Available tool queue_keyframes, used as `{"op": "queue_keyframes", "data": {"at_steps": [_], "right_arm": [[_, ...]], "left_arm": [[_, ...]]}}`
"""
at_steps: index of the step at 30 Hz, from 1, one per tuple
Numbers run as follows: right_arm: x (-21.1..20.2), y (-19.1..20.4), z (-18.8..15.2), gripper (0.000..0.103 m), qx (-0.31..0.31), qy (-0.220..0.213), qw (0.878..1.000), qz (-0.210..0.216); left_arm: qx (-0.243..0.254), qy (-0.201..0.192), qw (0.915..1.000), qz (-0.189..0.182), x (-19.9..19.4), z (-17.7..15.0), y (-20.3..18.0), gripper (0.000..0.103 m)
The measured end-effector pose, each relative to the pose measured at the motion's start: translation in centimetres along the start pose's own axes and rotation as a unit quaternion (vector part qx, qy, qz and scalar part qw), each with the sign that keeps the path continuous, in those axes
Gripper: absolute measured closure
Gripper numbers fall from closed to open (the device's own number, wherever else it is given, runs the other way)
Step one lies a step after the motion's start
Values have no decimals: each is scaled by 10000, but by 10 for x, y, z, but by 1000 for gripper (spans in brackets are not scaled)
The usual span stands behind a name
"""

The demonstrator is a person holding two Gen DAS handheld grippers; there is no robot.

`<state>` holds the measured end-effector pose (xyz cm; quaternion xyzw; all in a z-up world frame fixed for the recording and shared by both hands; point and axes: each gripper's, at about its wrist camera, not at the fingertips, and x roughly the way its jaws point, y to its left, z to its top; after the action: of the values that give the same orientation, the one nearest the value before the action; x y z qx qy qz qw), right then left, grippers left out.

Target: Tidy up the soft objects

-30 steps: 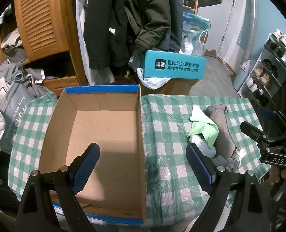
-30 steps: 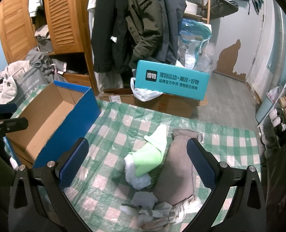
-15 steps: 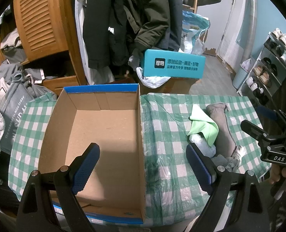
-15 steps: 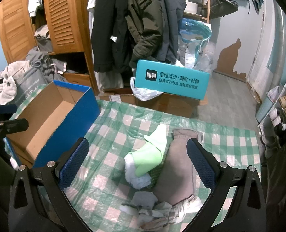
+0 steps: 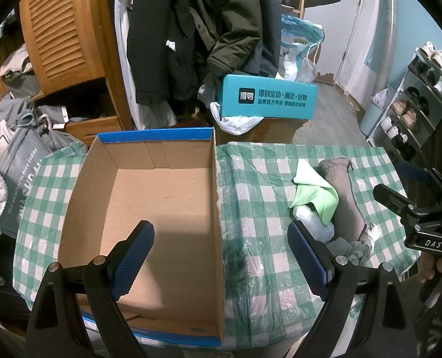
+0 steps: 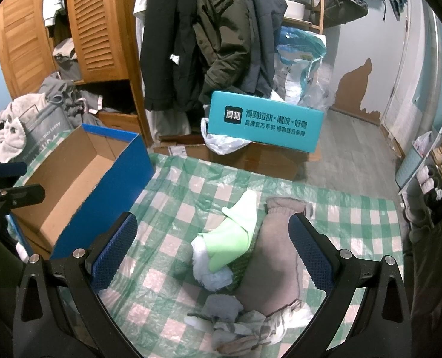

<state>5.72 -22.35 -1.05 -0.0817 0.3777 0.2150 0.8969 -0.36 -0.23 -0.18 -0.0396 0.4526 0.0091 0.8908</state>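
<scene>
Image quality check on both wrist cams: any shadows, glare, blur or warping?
Left wrist: sharp, strong fisheye bending and black corners; the left gripper throws a dark shadow on the cardboard box floor. Right wrist: same warping; sheen on the plastic-covered checked cloth; soft pile in focus between the right gripper's open fingers.

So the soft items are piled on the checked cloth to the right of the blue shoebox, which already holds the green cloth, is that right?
Not quite: the blue shoebox is empty in the left wrist view. The green cloth lies in the pile on the checked cloth, to the right of the box.
</scene>
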Motion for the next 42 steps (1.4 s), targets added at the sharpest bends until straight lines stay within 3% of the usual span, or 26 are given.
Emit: {"op": "queue_keyframes", "data": {"at_steps": [21,37,42], "right_arm": [[0,-5,-4,3,42,56,10000,-35],[21,-65,-23,3,523,496,9969,-322],[31,-79,-25,3,568,654,9955,-386]], "left_arm": [[23,65,10000,7,0,-1,-1,11],[249,549,9980,-170,39,7,-40,11],[517,668,9962,-224,50,16,-60,11]]}}
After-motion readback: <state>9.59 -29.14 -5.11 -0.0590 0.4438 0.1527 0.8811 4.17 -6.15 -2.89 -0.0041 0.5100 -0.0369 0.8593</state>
